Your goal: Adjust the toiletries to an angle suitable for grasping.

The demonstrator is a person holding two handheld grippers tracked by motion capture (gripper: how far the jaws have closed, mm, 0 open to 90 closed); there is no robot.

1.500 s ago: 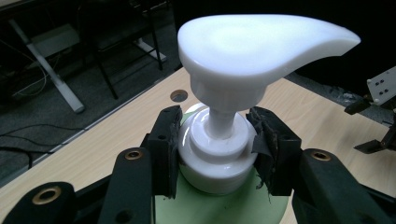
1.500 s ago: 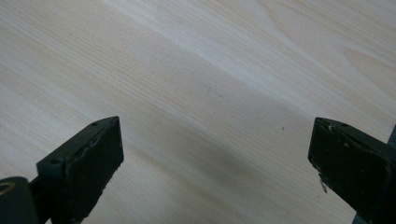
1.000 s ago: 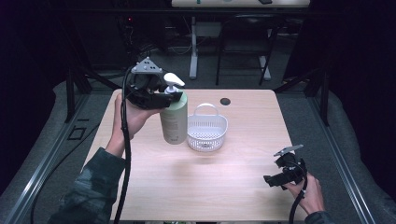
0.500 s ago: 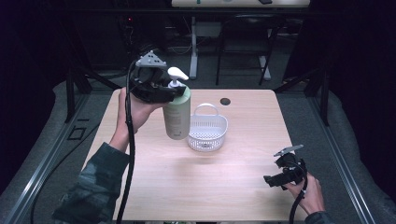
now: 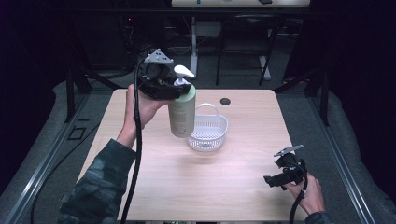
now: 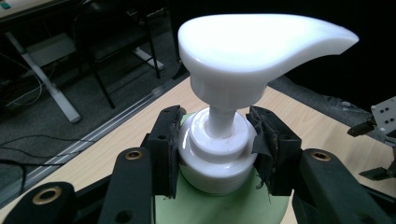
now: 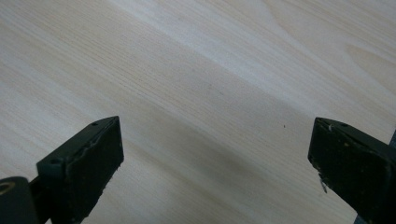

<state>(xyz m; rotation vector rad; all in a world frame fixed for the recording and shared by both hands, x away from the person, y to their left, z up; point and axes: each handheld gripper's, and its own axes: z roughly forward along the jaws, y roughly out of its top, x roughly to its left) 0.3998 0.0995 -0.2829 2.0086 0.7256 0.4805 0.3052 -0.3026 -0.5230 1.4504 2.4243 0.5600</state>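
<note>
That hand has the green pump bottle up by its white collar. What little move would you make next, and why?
Probably carry it a little to the right and lower it into the white basket. The left gripper is shut on the pump bottle at its collar, the bottle hangs just beside the basket's rim, and the right gripper rests open on the table.

Honestly there's nothing readable anywhere here: the pale green pump bottle with the white dispenser head (image 5: 182,112) has no label or brand I can make out, and the light wooden bench (image 5: 224,186) is plain.
</note>
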